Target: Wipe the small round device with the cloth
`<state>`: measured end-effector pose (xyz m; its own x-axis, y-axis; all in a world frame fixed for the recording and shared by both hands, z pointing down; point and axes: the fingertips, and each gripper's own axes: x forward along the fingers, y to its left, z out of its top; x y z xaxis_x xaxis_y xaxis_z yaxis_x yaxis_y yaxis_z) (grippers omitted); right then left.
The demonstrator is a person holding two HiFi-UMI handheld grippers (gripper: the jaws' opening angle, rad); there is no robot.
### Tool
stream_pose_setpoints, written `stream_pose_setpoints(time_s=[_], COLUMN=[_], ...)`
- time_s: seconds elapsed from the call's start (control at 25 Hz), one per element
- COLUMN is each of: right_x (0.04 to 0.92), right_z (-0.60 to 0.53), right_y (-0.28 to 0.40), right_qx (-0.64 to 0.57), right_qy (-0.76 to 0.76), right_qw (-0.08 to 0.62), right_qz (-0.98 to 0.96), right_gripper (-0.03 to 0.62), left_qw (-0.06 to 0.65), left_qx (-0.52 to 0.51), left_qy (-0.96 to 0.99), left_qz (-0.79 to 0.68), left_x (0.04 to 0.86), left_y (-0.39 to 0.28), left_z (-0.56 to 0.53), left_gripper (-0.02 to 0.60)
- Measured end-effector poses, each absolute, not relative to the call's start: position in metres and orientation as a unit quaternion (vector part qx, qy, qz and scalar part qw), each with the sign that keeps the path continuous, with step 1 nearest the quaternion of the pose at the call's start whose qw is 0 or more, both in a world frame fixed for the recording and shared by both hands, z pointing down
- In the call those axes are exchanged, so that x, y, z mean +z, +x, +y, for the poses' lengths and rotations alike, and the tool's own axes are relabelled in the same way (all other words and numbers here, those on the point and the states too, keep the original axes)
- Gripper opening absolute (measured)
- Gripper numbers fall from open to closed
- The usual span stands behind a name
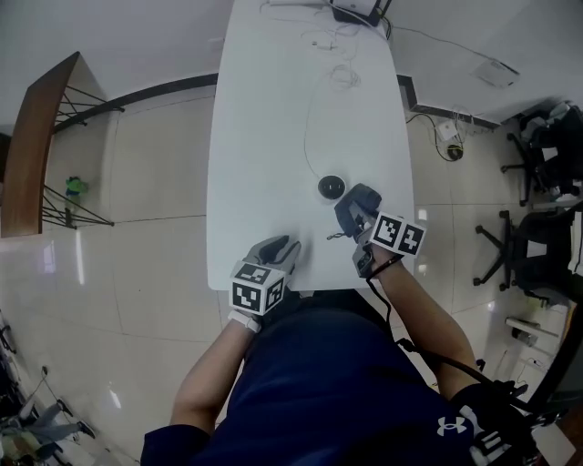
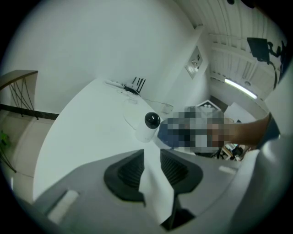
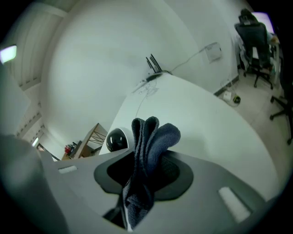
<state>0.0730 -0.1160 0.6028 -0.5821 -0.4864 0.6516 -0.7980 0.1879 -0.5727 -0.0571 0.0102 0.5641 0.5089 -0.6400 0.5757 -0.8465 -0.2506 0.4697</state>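
The small round device, a white body with a black dome, stands near the middle of the white table. My right gripper sits just right of and nearer than it, shut on a folded blue-grey cloth. In the right gripper view the cloth sticks up between the jaws of this gripper, and the device shows close behind on the left. My left gripper rests over the table's near edge. Its jaws stand a narrow gap apart with nothing between them, and the device lies ahead.
A thin cable runs from the device to the table's far end, where a black and white box sits. Office chairs stand on the floor to the right. A wooden shelf stands to the left.
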Motion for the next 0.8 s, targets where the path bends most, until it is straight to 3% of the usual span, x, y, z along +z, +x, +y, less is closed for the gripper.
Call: stream_pose_setpoints(time_s=[0.12, 0.36, 0.8], right_x=[0.556, 0.512, 0.557], right_z=[-0.135, -0.142, -0.084], right_y=[0.074, 0.035, -0.010], right_qx=[0.344, -0.047, -0.226], right_qy=[0.439, 0.363, 0.215], right_qw=[0.206, 0.424, 0.518], right_qz=[-0.804, -0.829, -0.796], right_gripper=[0.118, 0.118, 0.117], left_qw=[0.382, 0.384, 0.397], left_qx=[0.127, 0.112, 0.088], left_qy=[0.782, 0.782, 0.761], left_qz=[-0.476, -0.479, -0.505], left_x=[0.562, 0.558, 0.559], left_y=[-0.054, -0.048, -0.063], left_z=[0.004, 0.001, 0.011], left_gripper=[0.110, 0.107, 0.109])
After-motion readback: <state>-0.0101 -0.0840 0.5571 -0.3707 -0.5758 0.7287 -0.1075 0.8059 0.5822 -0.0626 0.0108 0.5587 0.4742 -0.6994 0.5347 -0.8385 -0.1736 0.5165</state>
